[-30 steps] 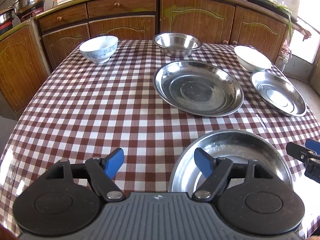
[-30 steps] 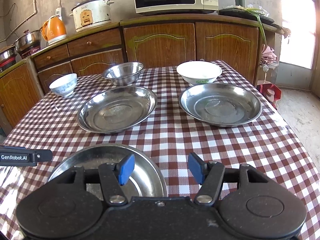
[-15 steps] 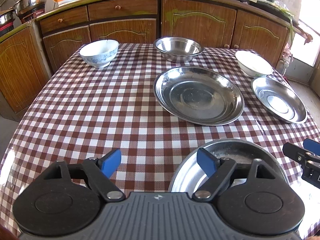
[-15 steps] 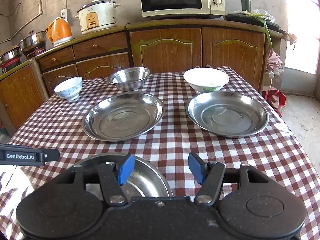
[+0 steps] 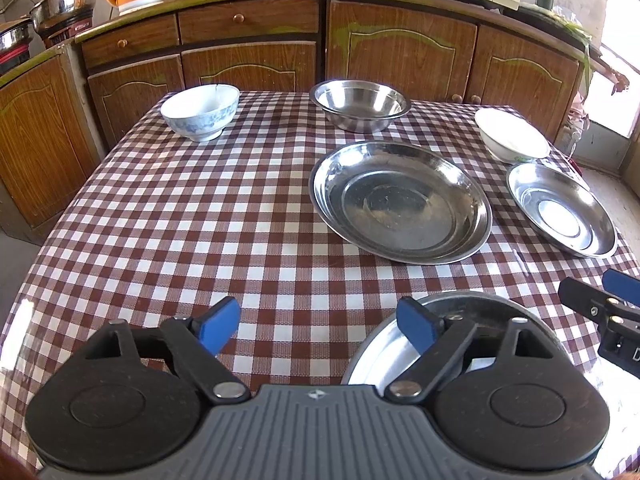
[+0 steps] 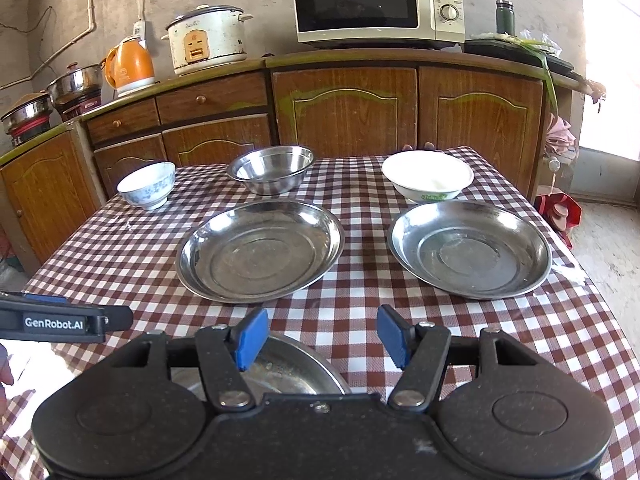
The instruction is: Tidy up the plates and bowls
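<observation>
Three steel plates and three bowls are being left spread over the checked table (image 5: 168,216). Nearest plate (image 6: 288,368) is lying beneath both empty grippers: left gripper (image 5: 318,326) is opening wide, right gripper (image 6: 322,334) is being held moderately open. Stacking not yet begun; a rim grasp is likely being called for next.

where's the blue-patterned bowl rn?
The blue-patterned bowl sits at the table's far left corner in both wrist views, left of the steel bowl and apart from it, near the wooden cabinets.
</observation>
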The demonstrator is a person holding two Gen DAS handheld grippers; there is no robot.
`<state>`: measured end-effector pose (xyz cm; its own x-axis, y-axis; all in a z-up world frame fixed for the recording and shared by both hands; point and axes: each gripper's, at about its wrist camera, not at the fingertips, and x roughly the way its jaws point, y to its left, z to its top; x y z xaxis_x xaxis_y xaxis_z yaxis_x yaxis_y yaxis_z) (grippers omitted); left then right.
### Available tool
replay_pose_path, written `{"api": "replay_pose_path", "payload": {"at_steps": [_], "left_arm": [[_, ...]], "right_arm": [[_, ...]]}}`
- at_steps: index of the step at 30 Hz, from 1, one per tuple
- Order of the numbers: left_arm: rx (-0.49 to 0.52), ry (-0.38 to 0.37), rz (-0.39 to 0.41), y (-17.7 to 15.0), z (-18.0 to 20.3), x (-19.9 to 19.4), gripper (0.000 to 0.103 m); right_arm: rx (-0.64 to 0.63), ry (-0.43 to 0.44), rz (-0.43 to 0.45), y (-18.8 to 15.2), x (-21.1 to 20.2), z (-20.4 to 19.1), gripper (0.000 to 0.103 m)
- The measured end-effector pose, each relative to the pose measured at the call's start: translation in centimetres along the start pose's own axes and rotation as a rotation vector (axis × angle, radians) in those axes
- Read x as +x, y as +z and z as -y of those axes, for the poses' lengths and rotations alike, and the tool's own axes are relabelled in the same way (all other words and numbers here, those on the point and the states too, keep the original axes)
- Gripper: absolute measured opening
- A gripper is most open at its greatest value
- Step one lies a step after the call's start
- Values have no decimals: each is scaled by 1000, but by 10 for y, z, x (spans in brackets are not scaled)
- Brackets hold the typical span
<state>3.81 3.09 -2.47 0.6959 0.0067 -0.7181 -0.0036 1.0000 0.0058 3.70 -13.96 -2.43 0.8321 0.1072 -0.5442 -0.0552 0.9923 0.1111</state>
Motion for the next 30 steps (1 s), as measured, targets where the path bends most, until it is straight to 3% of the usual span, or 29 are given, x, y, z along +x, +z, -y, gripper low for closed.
{"api": "replay_pose_path", "payload": {"at_steps": [24,26,30], "left_arm": [[-7,2,-11,8,-6,14,89],[-6,2,-12,9,-6,15,89],[-5,3,-13,11,-6,18,89]], "right_arm": [[-17,26,-4,11,18,-10,74],[-19,26,-2,12,19,-10,80],[-20,29,-1,15,23,-11,80]]}}
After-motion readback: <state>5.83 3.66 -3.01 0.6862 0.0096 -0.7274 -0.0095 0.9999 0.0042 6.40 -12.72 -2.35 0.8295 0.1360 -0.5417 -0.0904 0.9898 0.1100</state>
